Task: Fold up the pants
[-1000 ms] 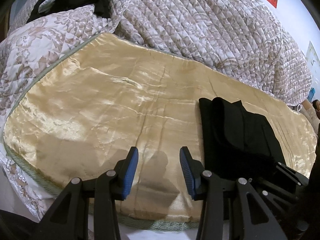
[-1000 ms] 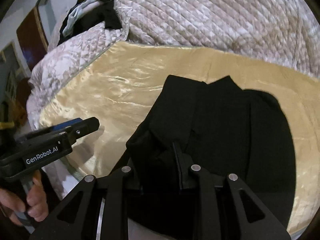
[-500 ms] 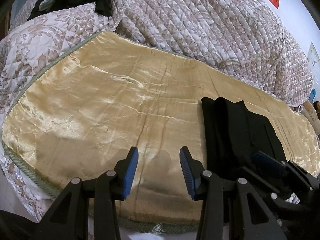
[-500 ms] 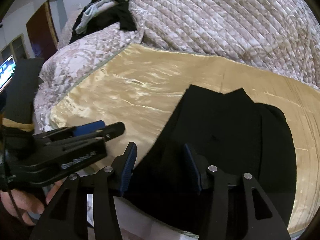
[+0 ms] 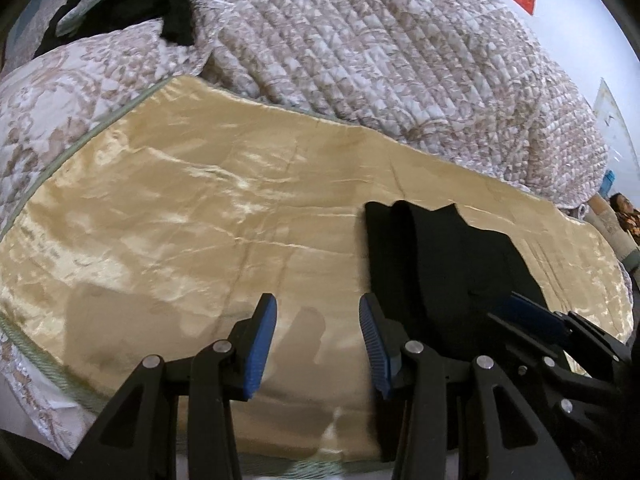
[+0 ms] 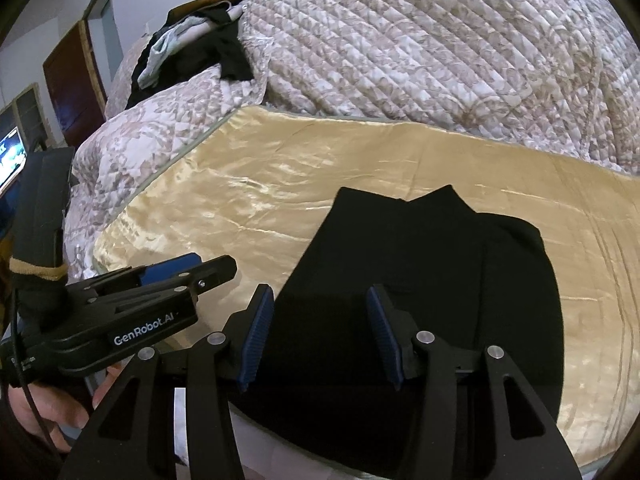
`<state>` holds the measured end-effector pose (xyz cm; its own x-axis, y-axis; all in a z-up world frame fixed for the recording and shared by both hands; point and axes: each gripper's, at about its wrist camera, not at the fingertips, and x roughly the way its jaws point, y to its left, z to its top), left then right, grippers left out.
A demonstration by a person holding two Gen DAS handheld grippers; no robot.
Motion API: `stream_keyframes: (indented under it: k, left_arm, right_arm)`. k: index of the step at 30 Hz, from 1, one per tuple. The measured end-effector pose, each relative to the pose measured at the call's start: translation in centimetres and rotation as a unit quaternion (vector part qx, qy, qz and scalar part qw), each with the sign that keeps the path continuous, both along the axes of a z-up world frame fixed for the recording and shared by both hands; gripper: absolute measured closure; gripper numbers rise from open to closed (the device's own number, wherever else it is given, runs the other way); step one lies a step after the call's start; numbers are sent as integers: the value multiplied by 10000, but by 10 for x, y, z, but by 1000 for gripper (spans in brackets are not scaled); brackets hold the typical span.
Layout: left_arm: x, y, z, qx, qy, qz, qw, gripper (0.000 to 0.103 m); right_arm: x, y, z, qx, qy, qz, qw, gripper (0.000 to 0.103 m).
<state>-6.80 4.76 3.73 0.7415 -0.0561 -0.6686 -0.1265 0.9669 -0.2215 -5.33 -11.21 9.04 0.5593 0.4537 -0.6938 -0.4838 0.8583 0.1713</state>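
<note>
The black pants [image 6: 440, 272] lie folded into a compact stack on the gold satin sheet [image 6: 260, 184], close to the bed's front edge. My right gripper [image 6: 320, 300] is open just above their near end, and its blue pads touch no cloth. My left gripper [image 5: 317, 308] is open too, over bare sheet [image 5: 180, 220] to the left of the pants [image 5: 440, 264], with nothing between its pads. Each gripper shows in the other's view: the right gripper [image 5: 532, 320] at the lower right, the left gripper [image 6: 200, 270] at the left with a hand [image 6: 40, 408] holding it.
A quilted floral blanket [image 5: 380, 60] is bunched along the back of the bed. A heap of dark and pale clothes [image 5: 132, 4] sits at the back left. A person [image 5: 622, 216] is at the far right edge. A dark door [image 6: 72, 92] and a lit screen [image 6: 10, 152] are on the left.
My right gripper let go of the pants' near edge and opened, and the fold now lies flat. The left gripper stayed open over the sheet.
</note>
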Motion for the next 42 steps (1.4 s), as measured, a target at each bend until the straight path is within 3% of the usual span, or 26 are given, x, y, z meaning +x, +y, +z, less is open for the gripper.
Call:
stream_keyframes:
  k: [10, 15, 19, 26, 30, 36, 42]
  left_arm:
    - [15, -28, 8, -387, -78, -598, 9974, 48]
    - [27, -32, -7, -586, 207, -708, 9956, 47]
    - [23, -28, -14, -1063, 237, -828, 9906, 47]
    - [12, -43, 1, -934, -255, -1193, 9881, 47]
    - [18, -42, -13, -967, 84, -1061, 9896, 47]
    - [23, -40, -17, -1199, 93, -1082, 9868, 45]
    - [33, -43, -17, -1045, 8, -1017, 9893, 45]
  right_arm:
    - [9, -24, 0, 63, 26, -157, 9999, 54]
    - [17, -49, 4, -31, -19, -309, 9995, 54]
    - [24, -78, 5, -71, 10, -521, 9986, 54]
    - [25, -115, -10, 50, 210, -1019, 9946, 54]
    - [25, -124, -9, 99, 192, -1143, 9932, 54]
    - [24, -123, -12, 78, 196, -1112, 9936, 54]
    - [22, -126, -16, 104, 206, -1180, 9927, 54]
